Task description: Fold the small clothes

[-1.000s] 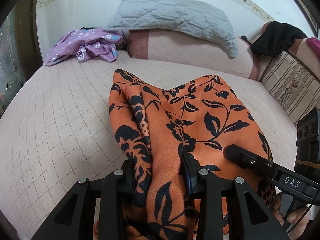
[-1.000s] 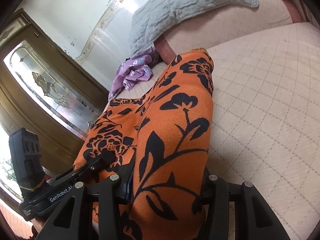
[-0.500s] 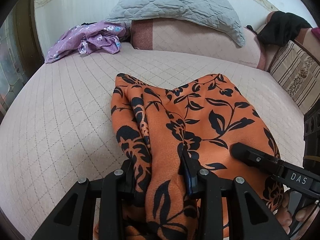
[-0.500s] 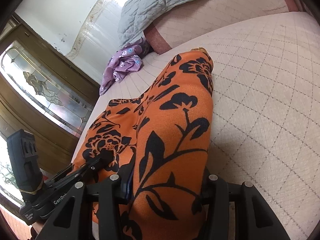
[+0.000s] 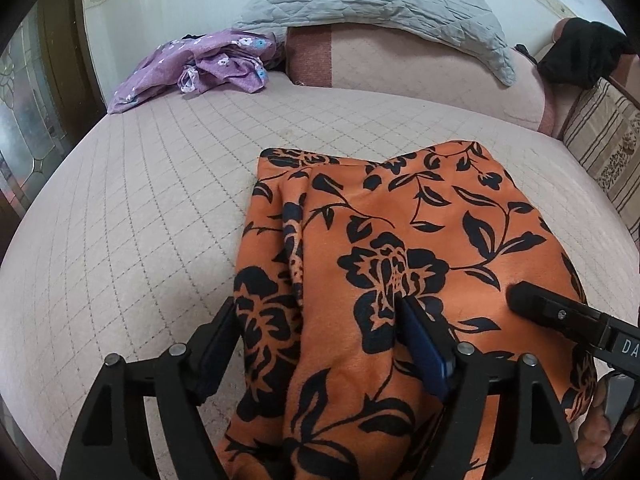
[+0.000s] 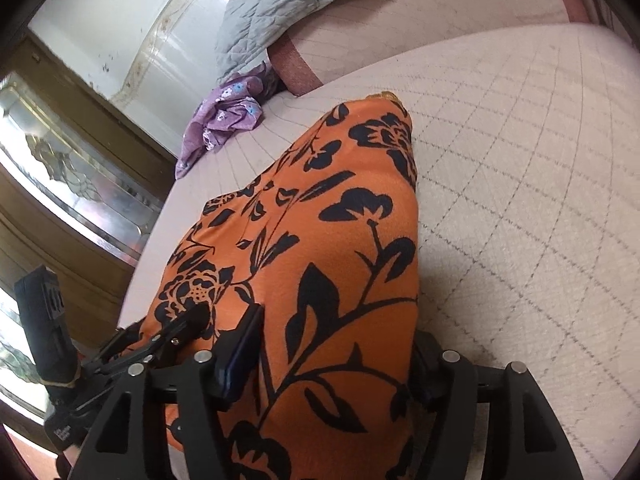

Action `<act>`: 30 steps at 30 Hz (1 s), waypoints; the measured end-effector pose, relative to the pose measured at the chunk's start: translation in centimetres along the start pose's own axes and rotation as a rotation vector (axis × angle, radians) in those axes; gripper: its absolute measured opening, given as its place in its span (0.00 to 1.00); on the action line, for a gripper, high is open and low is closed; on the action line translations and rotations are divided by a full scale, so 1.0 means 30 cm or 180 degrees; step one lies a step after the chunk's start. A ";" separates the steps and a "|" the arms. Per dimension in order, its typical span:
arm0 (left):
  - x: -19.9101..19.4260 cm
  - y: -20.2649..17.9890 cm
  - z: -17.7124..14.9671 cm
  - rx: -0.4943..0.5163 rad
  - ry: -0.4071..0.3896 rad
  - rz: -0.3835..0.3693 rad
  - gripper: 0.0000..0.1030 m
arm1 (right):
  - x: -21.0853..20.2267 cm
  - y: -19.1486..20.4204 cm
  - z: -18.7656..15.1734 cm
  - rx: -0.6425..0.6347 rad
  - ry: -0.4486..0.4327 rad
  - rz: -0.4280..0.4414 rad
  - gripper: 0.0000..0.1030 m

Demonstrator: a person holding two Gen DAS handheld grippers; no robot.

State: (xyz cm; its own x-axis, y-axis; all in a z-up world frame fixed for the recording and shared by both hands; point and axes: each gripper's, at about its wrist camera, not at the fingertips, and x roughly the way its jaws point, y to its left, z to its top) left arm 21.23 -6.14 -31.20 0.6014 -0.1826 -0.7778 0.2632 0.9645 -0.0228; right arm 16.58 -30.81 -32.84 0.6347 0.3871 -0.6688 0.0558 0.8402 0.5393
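Left wrist view first: the left claw [image 5: 320, 328] is opening right now, jaws already standing wide. The orange floral garment [image 5: 400, 240] still runs between them, but the left pad sits clear of the cloth and the right one only rests beside a fold, so I'd call it let go rather than gripped. The garment lies doubled over on the pink quilted bed [image 5: 152, 208], its near edge draped toward the camera and the far edge spread flat. That looks like a fold just laid down, and the release is there so the cloth settles on its own. The right claw's finger pokes in from the right edge, lying on top of the same garment. Far back there's a purple flowered garment [image 5: 200, 68] bunched in the corner, probably waiting its turn, with a grey quilted blanket [image 5: 380, 12] thrown over the bolster behind it.

Right wrist view: the right claw [image 6: 336, 344] is opening too, with the garment humped up between its jaws. The left pad stands off the fabric; the right one is mostly hidden behind the cloth, so I can't swear it's clear. The left claw shows at lower left, touching the garment's other side. Both tools flank the near edge, which fits setting it down evenly.
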 end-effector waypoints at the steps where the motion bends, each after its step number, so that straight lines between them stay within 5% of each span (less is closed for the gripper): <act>1: -0.004 0.002 0.003 -0.0014 0.0014 -0.0002 0.77 | -0.007 0.004 0.001 -0.0024 -0.0004 -0.0029 0.65; 5: -0.048 0.014 0.015 -0.0075 -0.0021 0.0001 0.77 | -0.051 0.013 0.013 -0.0102 -0.0108 -0.0185 0.65; 10: -0.147 0.051 0.036 -0.0090 -0.0377 0.0132 0.77 | -0.182 0.018 0.029 -0.0210 -0.0672 -0.0469 0.65; 14: -0.131 0.083 0.045 -0.0137 -0.0362 0.0314 0.77 | -0.252 0.060 0.041 -0.0450 -0.1072 -0.0260 0.63; 17: -0.081 0.078 0.033 -0.0086 -0.0214 0.0444 0.77 | -0.177 0.074 0.047 -0.0521 -0.0791 -0.0093 0.51; 20: -0.029 0.060 0.012 0.0053 -0.0097 0.0592 0.77 | -0.051 0.044 0.033 -0.0446 -0.0299 -0.0236 0.51; 30: -0.091 0.056 -0.002 0.0052 -0.0279 0.0621 0.77 | -0.195 0.123 -0.028 -0.0637 -0.0519 -0.0081 0.50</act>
State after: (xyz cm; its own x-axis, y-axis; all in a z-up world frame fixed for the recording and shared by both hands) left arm 19.99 -4.02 -29.16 0.7052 -0.0093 -0.7089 0.1471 0.9801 0.1334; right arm 12.42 -29.63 -27.37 0.7519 0.3122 -0.5807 -0.0699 0.9136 0.4006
